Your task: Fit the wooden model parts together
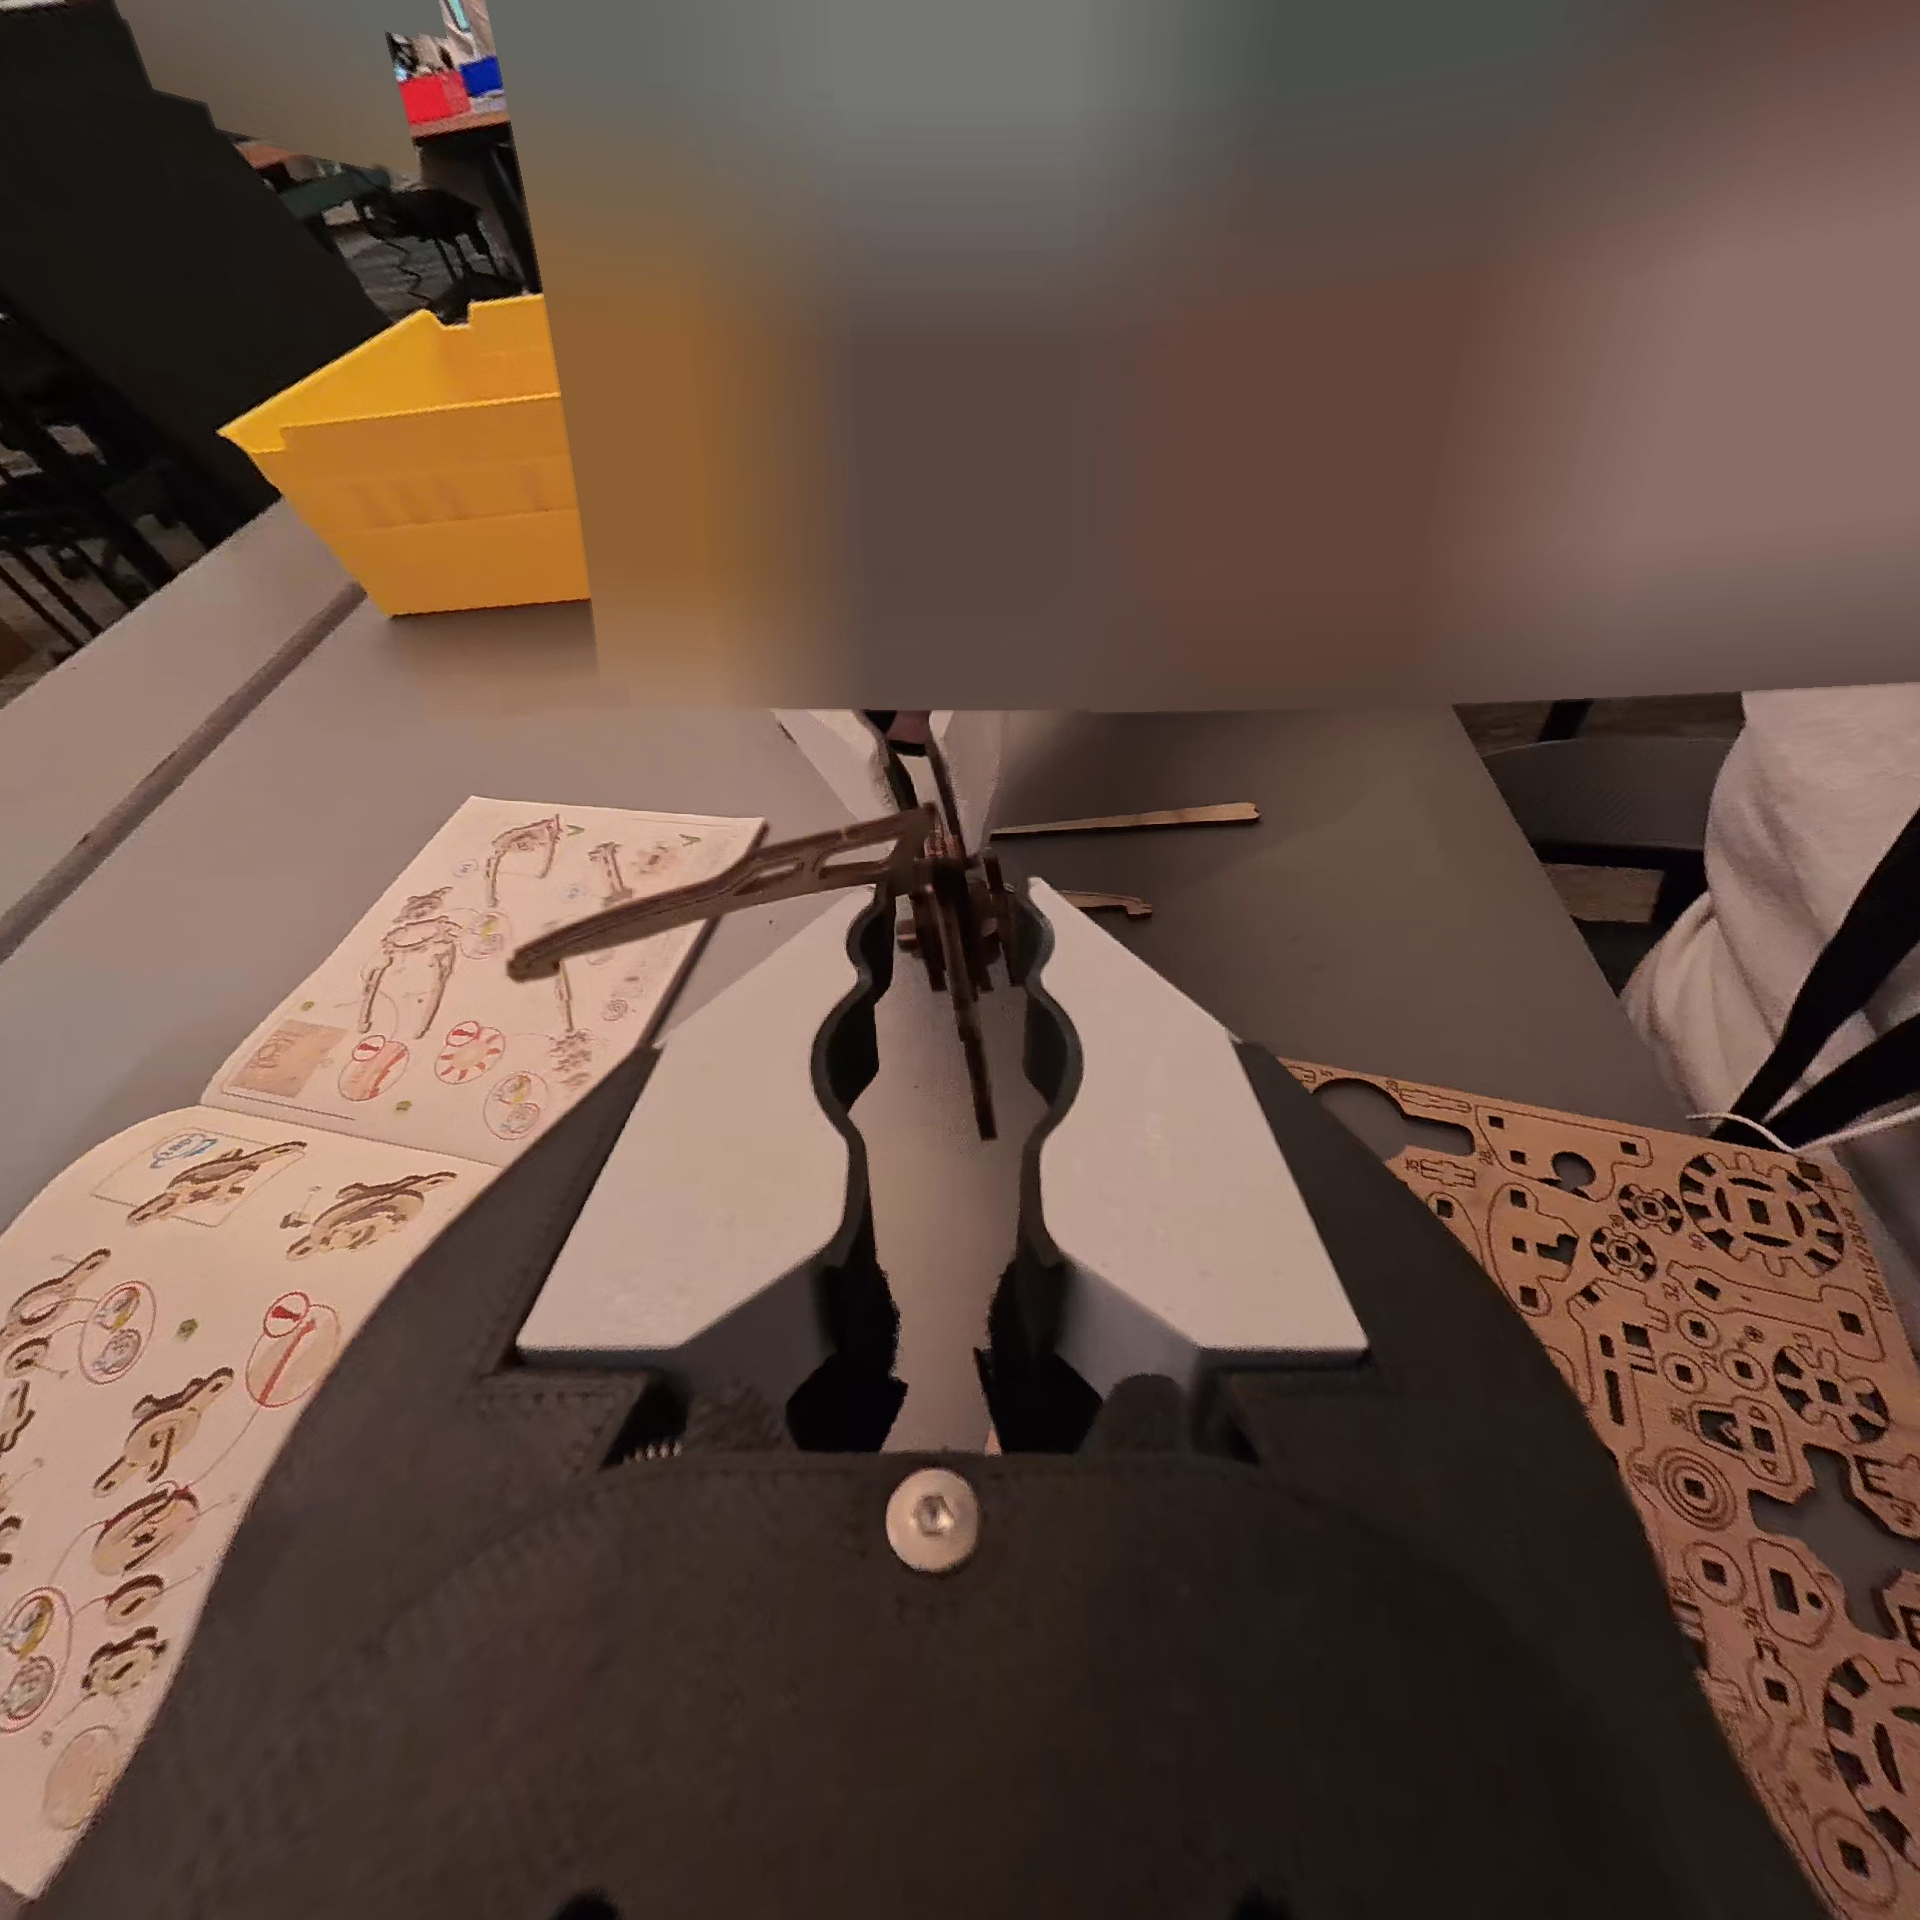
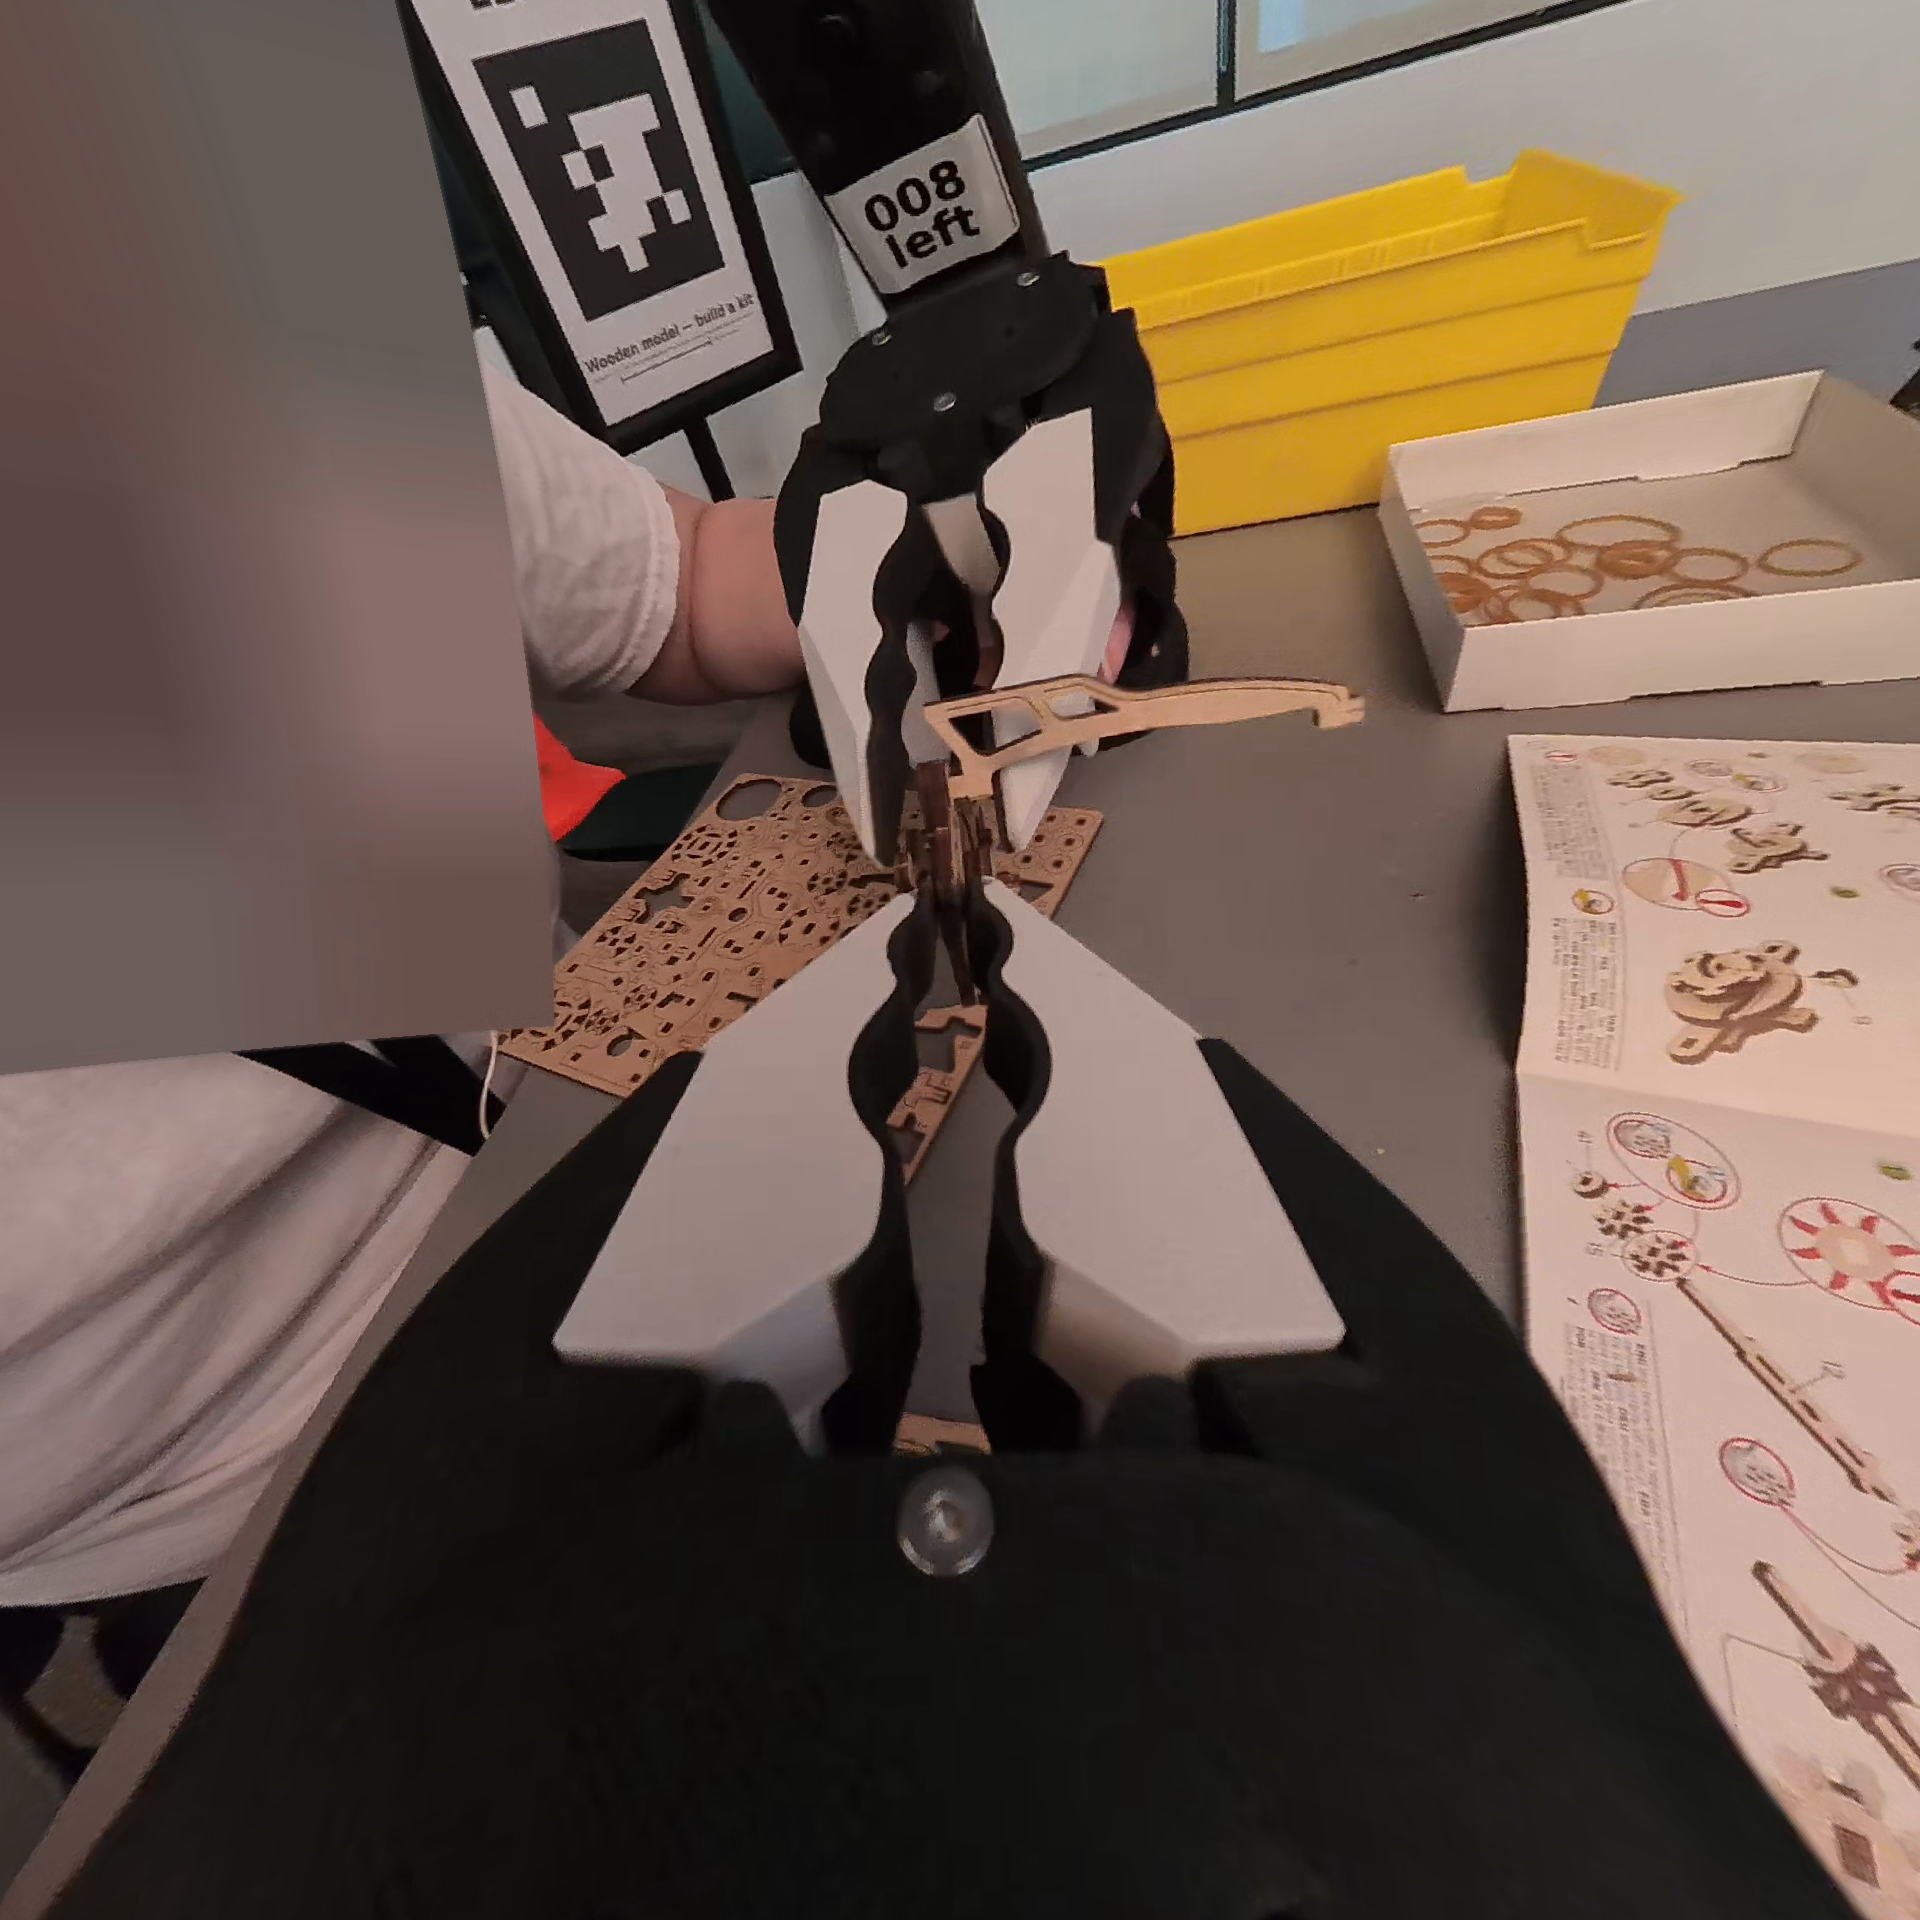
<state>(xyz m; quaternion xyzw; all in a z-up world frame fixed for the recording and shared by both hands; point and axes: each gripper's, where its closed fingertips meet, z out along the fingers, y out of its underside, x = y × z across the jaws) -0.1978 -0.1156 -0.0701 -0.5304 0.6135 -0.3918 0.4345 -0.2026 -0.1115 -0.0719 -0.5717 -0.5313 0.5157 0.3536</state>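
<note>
Wooden model [image 2: 940,831] is held in the air between both grippers, above the table [image 2: 1299,935], over the near edge of the punched-out part sheet [image 2: 727,935].

How to do the fit well, my read:
- Left gripper [image 2: 935,821] comes down from above and is clamped narrow on the top of the small stack of pieces. Use it as the fixed side.
- Right gripper [image 2: 951,914] comes in from below, closed narrow on the lower edge of the same stack. Push straight along the slot line, no twist; the pieces are thin and would likely snap at the tabs.
- Long arm piece [image 2: 1143,707] sticks out sideways toward the instruction sheet [image 2: 1714,1039]. It's free at the far end, so keep it level and don't let it lever the joint.
- Can't tell whether the tabs are fully seated; the joint is hidden between the fingertips.

Position relative to grippers:
- In the left wrist view the stack [image 1: 961,914] sits right at the fingertips of the left gripper [image 1: 951,925], arm piece [image 1: 717,894] pointing left over the instruction sheet [image 1: 364,1039].
- Tips of the two grippers nearly meet, with the stack between them.

Spare stick [image 1: 1122,821] lies on the table beyond, apart. Yellow bin [image 2: 1382,343] and box of rubber bands [image 2: 1621,561] are well clear.
</note>
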